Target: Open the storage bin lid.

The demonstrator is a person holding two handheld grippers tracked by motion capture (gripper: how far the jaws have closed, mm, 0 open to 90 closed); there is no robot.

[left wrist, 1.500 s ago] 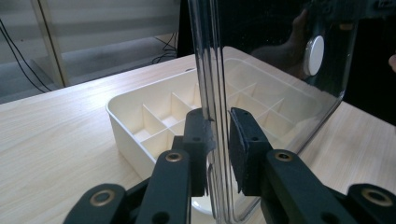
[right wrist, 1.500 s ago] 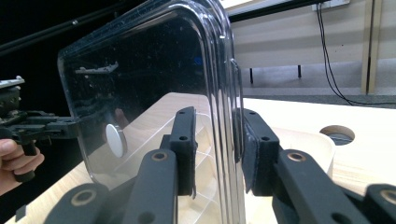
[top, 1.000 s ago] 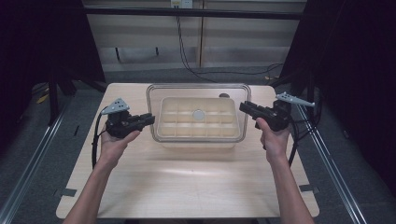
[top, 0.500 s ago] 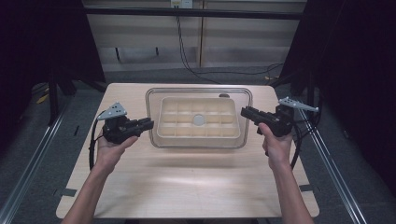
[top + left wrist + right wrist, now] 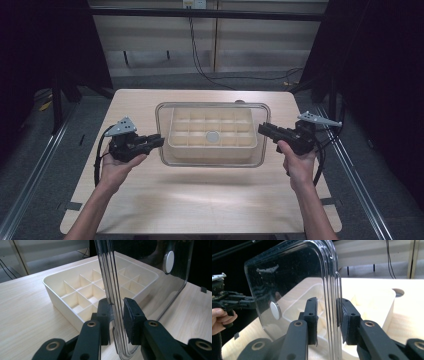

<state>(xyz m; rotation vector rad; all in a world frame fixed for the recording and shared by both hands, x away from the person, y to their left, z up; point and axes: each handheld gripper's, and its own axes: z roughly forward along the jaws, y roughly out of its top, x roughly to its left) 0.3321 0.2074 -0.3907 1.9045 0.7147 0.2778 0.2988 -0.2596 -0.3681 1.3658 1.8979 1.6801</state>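
The clear lid (image 5: 212, 159) hangs level just above the cream tray (image 5: 212, 145), which sits mid-counter (image 5: 210, 200). The left tool (image 5: 159, 141) grips the lid's left edge, and the right tool (image 5: 262, 128) grips its right edge. In the left gripper view the lid's rim (image 5: 112, 290) stands pinched between the pads (image 5: 131, 315), jaws narrowed onto it. The right gripper view shows the same: the rim (image 5: 334, 290) clamped between near-closed pads (image 5: 312, 315). A white round knob (image 5: 212, 136) sits at the lid's centre.

Probably a lab: dark curtains (image 5: 45, 55), railed floor (image 5: 37, 165), cables (image 5: 200, 55).
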